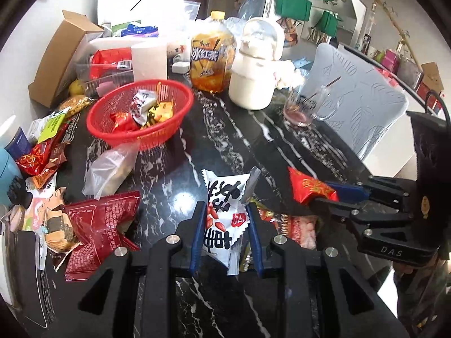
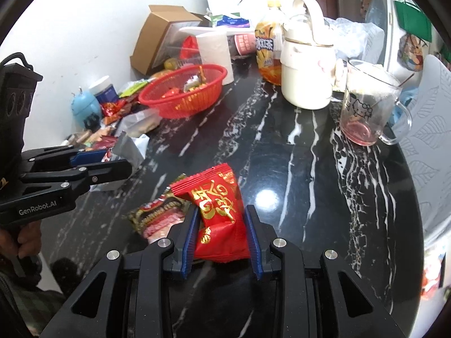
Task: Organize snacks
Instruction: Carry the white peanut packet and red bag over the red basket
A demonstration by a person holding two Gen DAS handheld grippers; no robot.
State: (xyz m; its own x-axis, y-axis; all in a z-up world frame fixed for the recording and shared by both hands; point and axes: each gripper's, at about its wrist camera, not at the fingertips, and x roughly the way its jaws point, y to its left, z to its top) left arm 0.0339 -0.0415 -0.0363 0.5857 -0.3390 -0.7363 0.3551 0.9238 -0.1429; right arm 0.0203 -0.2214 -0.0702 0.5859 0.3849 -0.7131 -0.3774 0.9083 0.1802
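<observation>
My left gripper is shut on a white snack packet with black characters and red peanuts, lifted off the black marble table. My right gripper is shut on a red snack packet with gold characters; the same red packet shows at the right of the left wrist view. A red plastic basket holding several wrapped snacks stands at the far left of the table. Under the red packet lies a dark flat packet.
Loose snack packets and a clear bag crowd the table's left edge. Behind the basket stand a paper roll, an iced-tea bottle, a white kettle and a glass mug. A grey chair is at right.
</observation>
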